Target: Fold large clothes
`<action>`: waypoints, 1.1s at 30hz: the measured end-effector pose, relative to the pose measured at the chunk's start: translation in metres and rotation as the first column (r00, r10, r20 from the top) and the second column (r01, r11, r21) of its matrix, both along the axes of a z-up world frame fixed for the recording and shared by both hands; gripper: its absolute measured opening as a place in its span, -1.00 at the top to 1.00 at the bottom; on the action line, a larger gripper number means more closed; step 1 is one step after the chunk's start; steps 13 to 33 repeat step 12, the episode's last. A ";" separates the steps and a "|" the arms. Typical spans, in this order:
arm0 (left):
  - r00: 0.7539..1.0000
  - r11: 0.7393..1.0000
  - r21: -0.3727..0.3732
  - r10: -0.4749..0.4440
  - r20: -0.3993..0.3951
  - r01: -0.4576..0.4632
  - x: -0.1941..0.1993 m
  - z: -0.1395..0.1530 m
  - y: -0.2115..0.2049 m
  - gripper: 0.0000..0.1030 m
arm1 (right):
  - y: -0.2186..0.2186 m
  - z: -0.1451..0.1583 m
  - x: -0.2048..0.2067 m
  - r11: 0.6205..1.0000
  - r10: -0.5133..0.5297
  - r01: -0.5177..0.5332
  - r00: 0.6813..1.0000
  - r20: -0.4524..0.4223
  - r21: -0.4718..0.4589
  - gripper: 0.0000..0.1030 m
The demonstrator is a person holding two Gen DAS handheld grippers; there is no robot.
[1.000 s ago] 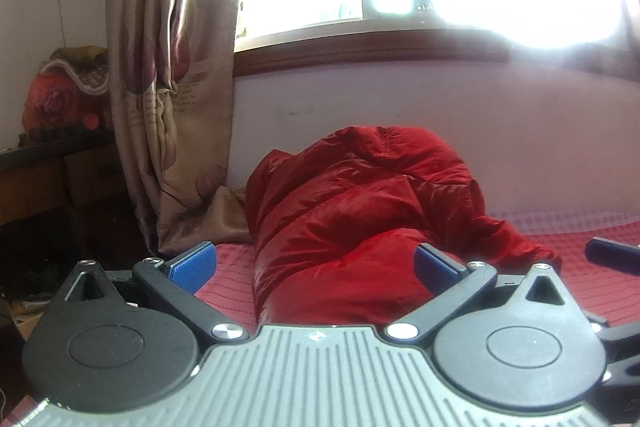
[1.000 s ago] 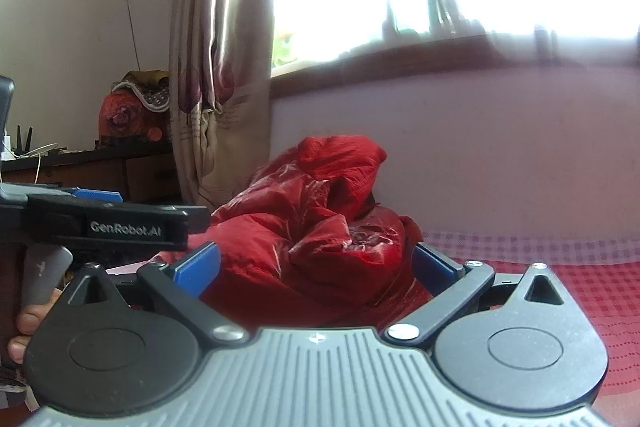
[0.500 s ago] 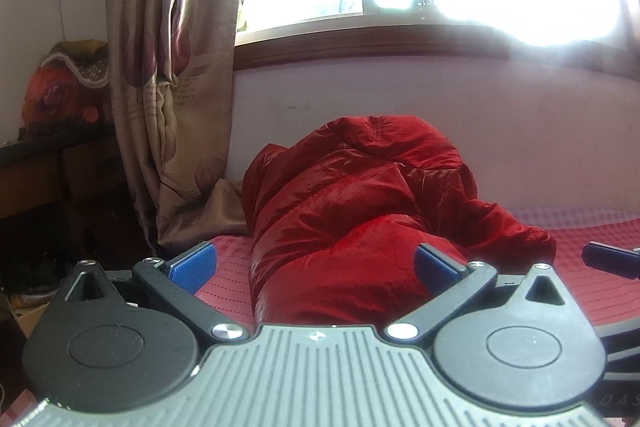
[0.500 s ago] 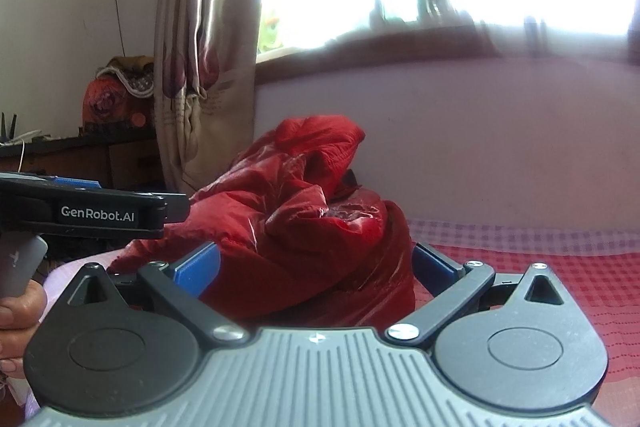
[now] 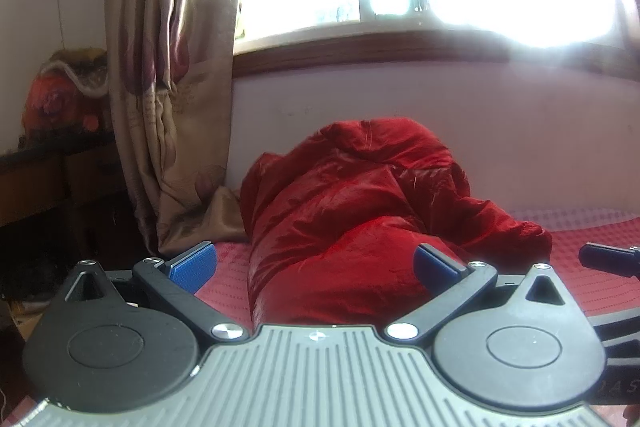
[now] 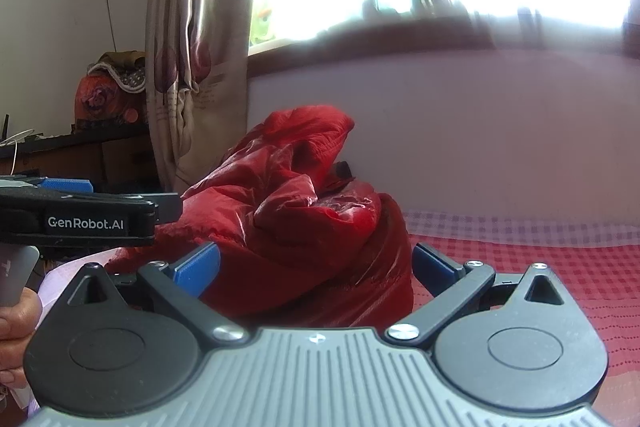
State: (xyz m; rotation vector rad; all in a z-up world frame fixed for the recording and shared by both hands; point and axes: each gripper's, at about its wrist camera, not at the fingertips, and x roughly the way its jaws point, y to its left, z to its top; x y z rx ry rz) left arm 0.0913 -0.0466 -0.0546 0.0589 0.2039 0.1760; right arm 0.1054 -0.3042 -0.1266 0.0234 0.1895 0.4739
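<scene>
A crumpled red puffer jacket (image 5: 360,219) lies in a heap on the bed, against the wall under the window. My left gripper (image 5: 316,263) is open, its blue pads wide apart and the near end of the jacket between them. The same jacket (image 6: 296,215) fills the middle of the right wrist view. My right gripper (image 6: 316,263) is open too, its fingers spread on either side of the heap's front edge. Neither gripper holds cloth. The left gripper's black body (image 6: 80,219) shows at the left edge of the right wrist view, with a hand (image 6: 16,323) under it.
A red checked bed cover (image 6: 540,267) spreads to the right of the jacket. A beige flowered curtain (image 5: 168,87) hangs at the left and touches the bed. Behind it stands a dark wooden cabinet (image 6: 80,155) with bundles on top. The pale wall (image 5: 500,131) runs close behind.
Both grippers have moved closer to the jacket, which now looks larger. The right wrist view has shifted so the left gripper sits lower and further left. Both stay open.
</scene>
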 end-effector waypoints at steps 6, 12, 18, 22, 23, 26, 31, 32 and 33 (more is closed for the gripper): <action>1.000 1.000 -0.010 0.006 0.025 -0.006 -0.004 -0.001 -0.005 -1.00 | -0.002 -0.001 -0.001 1.000 -0.004 0.004 1.000 -0.009 0.002 -1.00; 1.000 1.000 -0.014 -0.002 0.004 0.002 -0.004 -0.001 -0.007 -1.00 | -0.001 0.002 0.000 1.000 -0.006 0.006 1.000 -0.006 -0.003 -1.00; 1.000 1.000 -0.014 -0.002 0.004 0.002 -0.004 -0.001 -0.007 -1.00 | -0.001 0.002 0.000 1.000 -0.006 0.006 1.000 -0.006 -0.003 -1.00; 1.000 1.000 -0.014 -0.002 0.004 0.002 -0.004 -0.001 -0.007 -1.00 | -0.001 0.002 0.000 1.000 -0.006 0.006 1.000 -0.006 -0.003 -1.00; 1.000 1.000 -0.014 -0.002 0.004 0.002 -0.004 -0.001 -0.007 -1.00 | -0.001 0.002 0.000 1.000 -0.006 0.006 1.000 -0.006 -0.003 -1.00; 1.000 1.000 -0.014 -0.002 0.004 0.002 -0.004 -0.001 -0.007 -1.00 | -0.001 0.002 0.000 1.000 -0.006 0.006 1.000 -0.006 -0.003 -1.00; 1.000 1.000 -0.014 -0.002 0.004 0.002 -0.004 -0.001 -0.007 -1.00 | -0.001 0.002 0.000 1.000 -0.006 0.006 1.000 -0.006 -0.003 -1.00; 1.000 1.000 -0.014 -0.002 0.004 0.002 -0.004 -0.001 -0.007 -1.00 | -0.001 0.002 0.000 1.000 -0.006 0.006 1.000 -0.006 -0.003 -1.00; 1.000 1.000 -0.014 -0.002 0.004 0.002 -0.004 -0.001 -0.007 -1.00 | -0.001 0.002 0.000 1.000 -0.006 0.006 1.000 -0.006 -0.003 -1.00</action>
